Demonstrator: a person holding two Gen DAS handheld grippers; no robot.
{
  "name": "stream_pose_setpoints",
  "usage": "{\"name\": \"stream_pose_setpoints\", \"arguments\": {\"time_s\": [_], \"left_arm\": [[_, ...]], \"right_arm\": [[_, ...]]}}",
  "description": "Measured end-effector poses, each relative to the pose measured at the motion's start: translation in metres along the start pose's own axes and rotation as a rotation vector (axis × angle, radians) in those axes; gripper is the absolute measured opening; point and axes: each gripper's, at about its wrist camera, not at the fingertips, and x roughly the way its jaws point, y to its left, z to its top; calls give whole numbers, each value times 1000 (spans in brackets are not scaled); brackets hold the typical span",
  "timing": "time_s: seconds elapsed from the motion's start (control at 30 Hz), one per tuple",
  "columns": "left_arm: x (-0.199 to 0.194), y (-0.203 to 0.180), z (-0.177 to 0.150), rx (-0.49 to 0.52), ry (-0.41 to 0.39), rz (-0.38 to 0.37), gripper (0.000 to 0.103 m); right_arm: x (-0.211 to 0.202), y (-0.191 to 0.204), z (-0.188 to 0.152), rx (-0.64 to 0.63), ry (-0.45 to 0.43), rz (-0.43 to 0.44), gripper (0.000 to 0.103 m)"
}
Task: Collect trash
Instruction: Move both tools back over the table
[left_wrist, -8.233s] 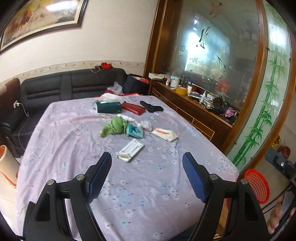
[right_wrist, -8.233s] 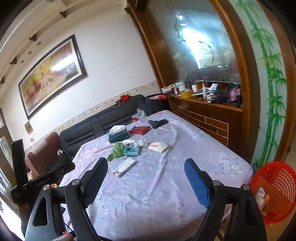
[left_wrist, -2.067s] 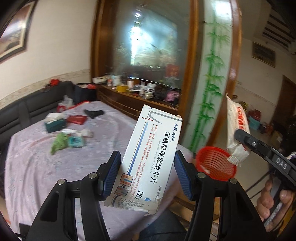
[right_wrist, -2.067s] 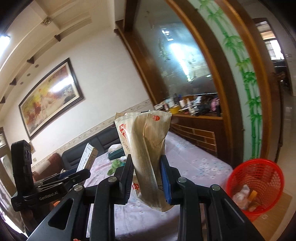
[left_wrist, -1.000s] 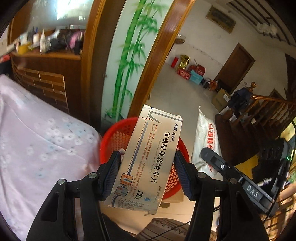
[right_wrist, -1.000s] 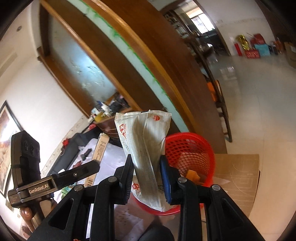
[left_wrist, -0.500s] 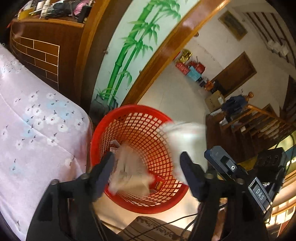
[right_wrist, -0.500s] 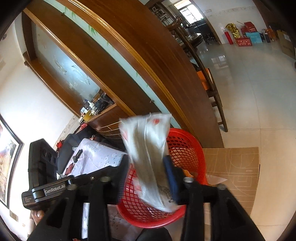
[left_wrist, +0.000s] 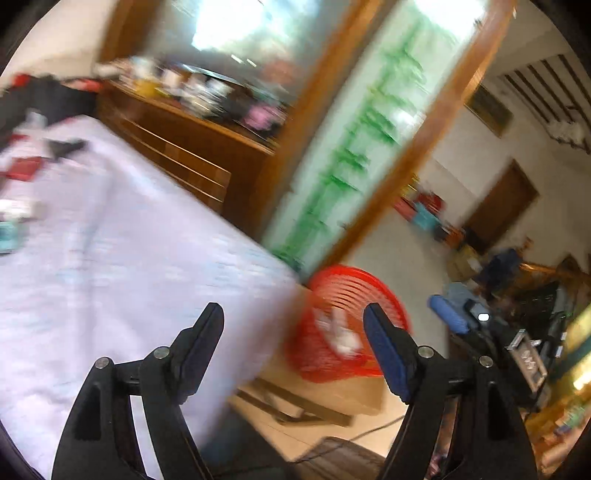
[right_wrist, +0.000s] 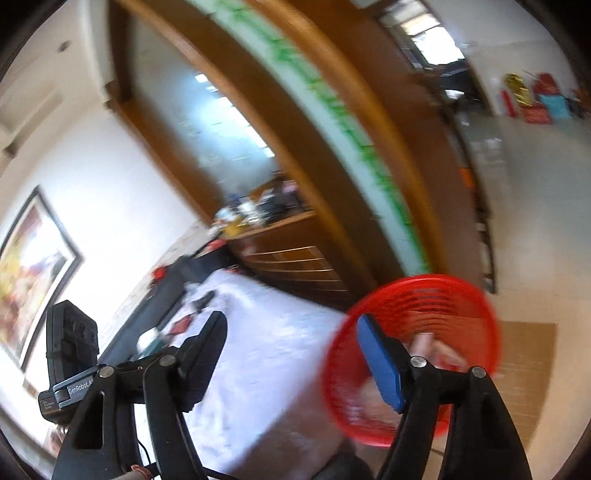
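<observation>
Trash (left_wrist: 341, 334) in red basket (right_wrist: 476, 295), just beside table edge (left_wrist: 284, 280)

Both views are bright with daylight and heavily smeared by motion blur. In the left wrist view the red basket (left_wrist: 347, 332) streaks into ribbed arcs, the bamboo panel (left_wrist: 343, 162) dissolves into green smudges, and the things on the desk (left_wrist: 110, 258) are unreadable blobs. Only the left hand-held gripper (left_wrist: 293, 332) stays sharp. Glare burns out the glass partition (left_wrist: 229, 22) at the top. In the right wrist view a window (right_wrist: 432, 40) and the framed picture (right_wrist: 29, 266) blow out white; the right hand-held gripper (right_wrist: 290, 339) is crisp. Fisheye bending curves the wooden frames, and black vignette fills the corners.
</observation>
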Motion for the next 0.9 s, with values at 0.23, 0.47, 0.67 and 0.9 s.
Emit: {"name": "stream_pose_setpoints", "arguments": {"time_s": [0.23, 0.47, 0.67, 0.9], "left_arm": [[-101, 76, -22, -111, -161, 209, 77], [-172, 145, -37, -231, -265, 374, 77], [-210, 188, -43, -303, -309, 428, 77], [-228, 210, -43, -329, -335, 478, 77]], "right_arm": [[34, 92, -23, -144, 82, 176, 83], [70, 180, -54, -250, 197, 350, 84], [109, 245, -80, -346, 289, 437, 90], [147, 290, -97, -399, 340, 466, 96]]}}
